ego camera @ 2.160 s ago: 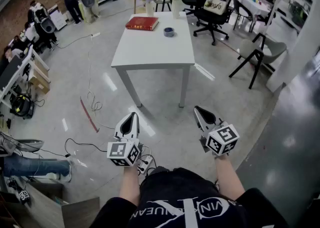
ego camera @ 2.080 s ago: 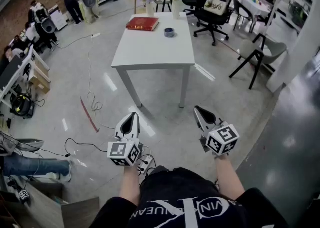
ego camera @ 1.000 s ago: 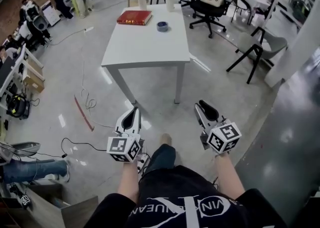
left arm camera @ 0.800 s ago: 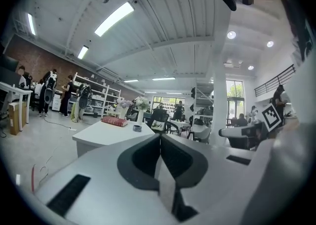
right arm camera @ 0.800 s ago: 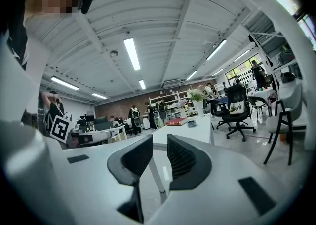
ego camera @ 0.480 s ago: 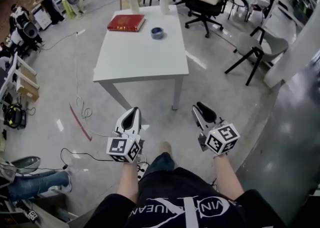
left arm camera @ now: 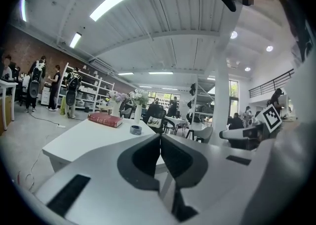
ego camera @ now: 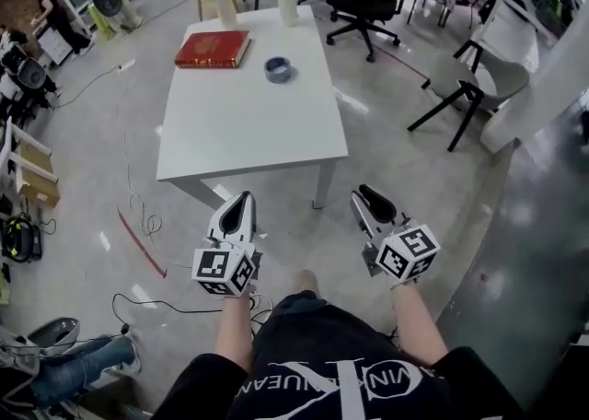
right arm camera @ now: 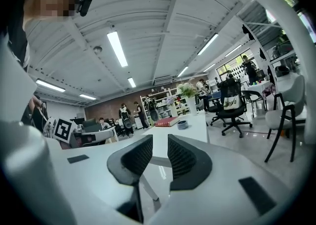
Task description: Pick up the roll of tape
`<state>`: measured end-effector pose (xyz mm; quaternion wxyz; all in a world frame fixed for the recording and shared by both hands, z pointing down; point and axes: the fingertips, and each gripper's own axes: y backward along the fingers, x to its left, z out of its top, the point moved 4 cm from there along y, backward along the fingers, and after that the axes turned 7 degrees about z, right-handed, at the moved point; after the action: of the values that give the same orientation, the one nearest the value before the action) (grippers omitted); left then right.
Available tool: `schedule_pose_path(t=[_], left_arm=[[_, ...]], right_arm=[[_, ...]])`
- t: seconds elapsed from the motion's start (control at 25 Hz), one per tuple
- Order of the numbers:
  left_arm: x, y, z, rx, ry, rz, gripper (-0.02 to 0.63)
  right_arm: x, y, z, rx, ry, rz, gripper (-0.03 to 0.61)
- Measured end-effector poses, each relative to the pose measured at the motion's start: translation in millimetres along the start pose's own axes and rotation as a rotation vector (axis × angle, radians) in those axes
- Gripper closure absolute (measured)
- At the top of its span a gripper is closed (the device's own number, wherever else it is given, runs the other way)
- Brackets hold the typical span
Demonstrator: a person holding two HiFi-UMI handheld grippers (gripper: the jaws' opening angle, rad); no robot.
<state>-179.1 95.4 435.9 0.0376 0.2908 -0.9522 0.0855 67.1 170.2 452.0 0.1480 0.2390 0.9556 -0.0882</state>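
The left gripper (ego camera: 239,209) had its jaws together with nothing in them. The right gripper (ego camera: 370,202) had its jaws a little apart, also empty. Both were over the floor, short of the white table (ego camera: 248,133). The roll of tape (ego camera: 277,68) lay untouched near the table's far end, beside a red book (ego camera: 213,48), so reaching and grasping it were all still to do. At the far edge a white vase (ego camera: 288,8) held pale flowers, and a smaller vase (ego camera: 226,11) held purple ones.
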Motion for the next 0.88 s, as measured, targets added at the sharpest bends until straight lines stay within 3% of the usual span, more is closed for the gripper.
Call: schedule_pose_path(t=[0.64, 0.88], left_arm=[[48.9, -85.3, 10.0, 0.005, 0.006, -0.028, 0.609], [62.7, -112.1, 15.3, -0.001, 0.012, 0.009, 0.609]], right_arm=[[-42.5, -82.8, 22.2, 0.01, 0.019, -0.006, 0.488], [-65.9, -112.4, 33.5, 0.022, 0.027, 0.033, 0.488]])
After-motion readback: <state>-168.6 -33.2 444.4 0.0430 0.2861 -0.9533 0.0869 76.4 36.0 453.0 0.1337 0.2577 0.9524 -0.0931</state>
